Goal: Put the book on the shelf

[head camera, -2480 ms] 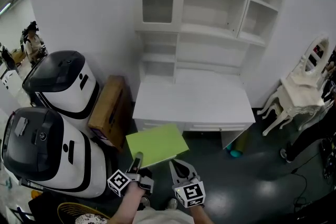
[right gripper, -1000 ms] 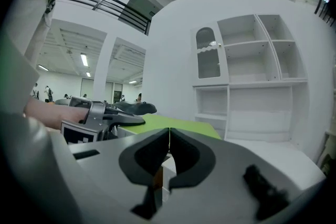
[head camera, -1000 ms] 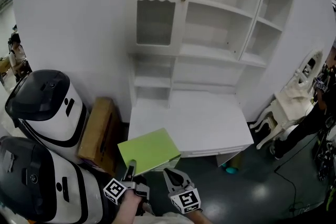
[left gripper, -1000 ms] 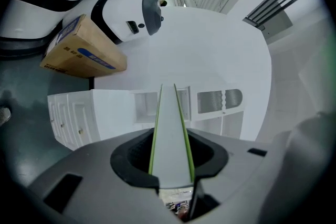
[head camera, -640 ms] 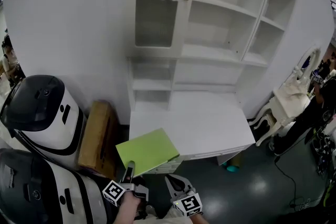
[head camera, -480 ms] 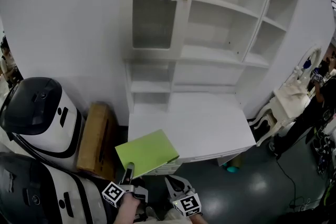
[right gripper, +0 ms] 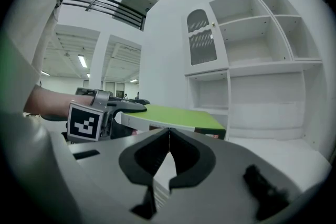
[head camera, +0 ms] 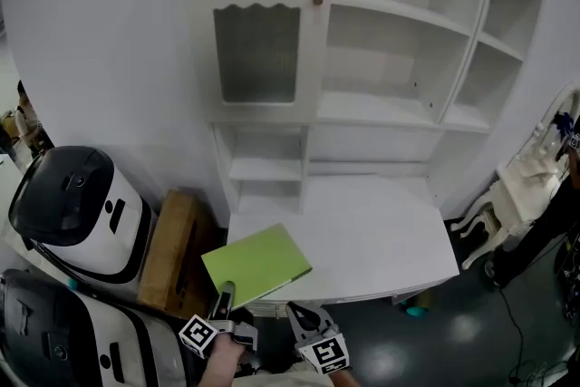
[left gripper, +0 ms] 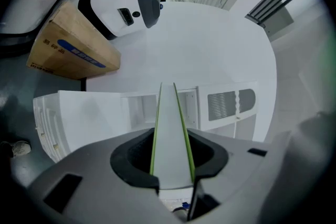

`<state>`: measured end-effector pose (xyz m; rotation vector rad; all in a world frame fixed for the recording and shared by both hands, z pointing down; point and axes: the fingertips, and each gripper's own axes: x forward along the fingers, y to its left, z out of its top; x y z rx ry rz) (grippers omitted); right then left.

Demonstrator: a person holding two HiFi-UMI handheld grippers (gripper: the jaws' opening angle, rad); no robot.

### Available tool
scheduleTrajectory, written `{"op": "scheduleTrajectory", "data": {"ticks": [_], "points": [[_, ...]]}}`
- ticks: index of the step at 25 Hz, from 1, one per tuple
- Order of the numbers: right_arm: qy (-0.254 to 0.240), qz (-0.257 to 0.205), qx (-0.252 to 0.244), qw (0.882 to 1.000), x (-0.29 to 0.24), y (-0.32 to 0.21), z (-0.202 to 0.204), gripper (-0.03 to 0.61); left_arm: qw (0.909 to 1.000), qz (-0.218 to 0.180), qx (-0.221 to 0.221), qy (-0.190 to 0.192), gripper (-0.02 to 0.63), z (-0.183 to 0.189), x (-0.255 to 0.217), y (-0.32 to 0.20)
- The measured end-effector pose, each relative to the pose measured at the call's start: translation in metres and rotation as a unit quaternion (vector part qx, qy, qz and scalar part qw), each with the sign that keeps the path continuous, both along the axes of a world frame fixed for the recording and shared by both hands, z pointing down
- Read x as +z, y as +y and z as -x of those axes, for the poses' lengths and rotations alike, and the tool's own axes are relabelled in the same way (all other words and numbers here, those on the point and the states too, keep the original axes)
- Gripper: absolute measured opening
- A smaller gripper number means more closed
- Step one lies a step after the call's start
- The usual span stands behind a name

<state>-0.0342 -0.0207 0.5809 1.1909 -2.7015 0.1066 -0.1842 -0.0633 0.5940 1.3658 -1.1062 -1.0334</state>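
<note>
A lime-green book (head camera: 256,263) lies flat in the air over the front left corner of the white desk (head camera: 381,236). My left gripper (head camera: 223,295) is shut on its near edge. In the left gripper view the book (left gripper: 170,123) runs edge-on between the jaws of that gripper (left gripper: 171,168). My right gripper (head camera: 303,319) is just right of it, shut with nothing in it. From the right gripper view the book (right gripper: 176,115) and the left gripper (right gripper: 113,107) show beyond its own closed jaws (right gripper: 169,140). The white shelf unit (head camera: 390,109) rises behind the desk, its open compartments bare.
Two large white-and-black machines (head camera: 77,213) stand at the left, with a cardboard box (head camera: 177,245) between them and the desk. An ornate white chair (head camera: 526,186) stands at the right. A glass-fronted cabinet door (head camera: 256,54) closes off the shelf's upper left part.
Both grippers and the book have moved forward toward the desk. The book now overlaps the desk's front corner, and the shelf looms larger. Both grips are unchanged.
</note>
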Motion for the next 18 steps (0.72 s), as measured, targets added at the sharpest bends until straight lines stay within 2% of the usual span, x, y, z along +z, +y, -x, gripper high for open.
{"op": "scheduleTrajectory", "data": {"ticks": [8, 13, 18], "points": [[-0.011, -0.011, -0.019, 1.0, -0.017, -0.068, -0.03, 0.014, 0.9989, -0.011, -0.04, 0.023, 0.149, -0.022, -0.013, -0.057], [-0.015, -0.003, -0.034, 0.999, -0.018, -0.089, -0.044, 0.014, 0.9971, -0.01, -0.072, 0.025, 0.149, -0.023, -0.011, -0.079], [-0.02, 0.007, -0.034, 0.999, -0.013, -0.107, -0.048, 0.014, 0.9961, -0.01, -0.084, 0.024, 0.149, -0.018, -0.01, -0.104]]}}
